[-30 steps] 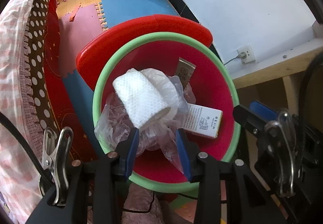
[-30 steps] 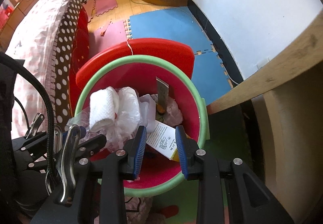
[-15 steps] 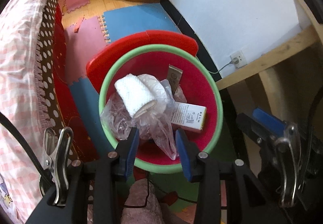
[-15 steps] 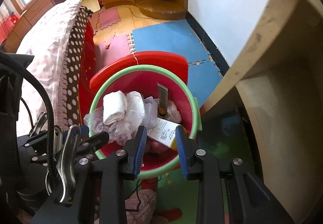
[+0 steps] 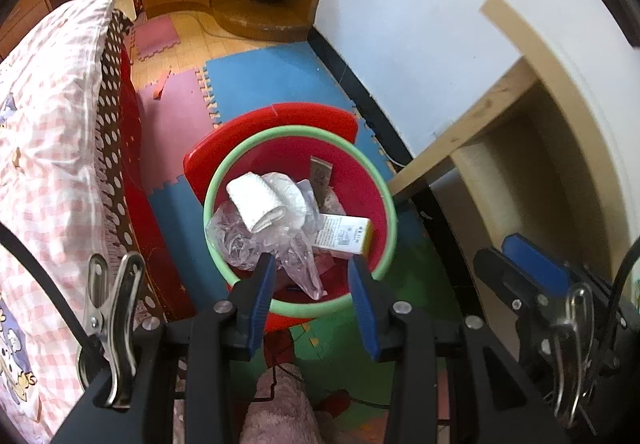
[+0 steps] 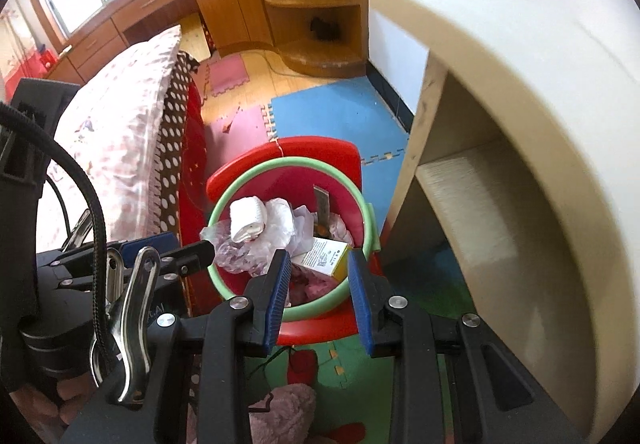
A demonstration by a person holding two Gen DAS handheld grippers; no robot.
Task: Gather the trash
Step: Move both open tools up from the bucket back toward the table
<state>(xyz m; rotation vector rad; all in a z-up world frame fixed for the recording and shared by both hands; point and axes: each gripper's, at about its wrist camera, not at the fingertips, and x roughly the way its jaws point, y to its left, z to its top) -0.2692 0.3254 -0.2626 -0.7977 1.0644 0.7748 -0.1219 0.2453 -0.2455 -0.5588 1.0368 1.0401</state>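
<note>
Your red bin with the green rim point(image 5: 386, 204) stands on the foam mats beside the bed and holds a white paper roll point(image 5: 256, 202), crumpled clear plastic point(image 5: 240, 240), a small printed carton point(image 5: 344, 234) and a tube. Your left gripper point(image 5: 311, 276) and right gripper point(image 6: 316, 268) hang above it, jaws spread, pinching nothing.

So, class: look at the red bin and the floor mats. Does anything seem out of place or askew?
Mostly tidy. In the bin, crumpled plastic spills over the green rim at the left. On the floor, a stray orange scrap lies loose on the pink mat. Both grippers, left and right, are empty.
</note>
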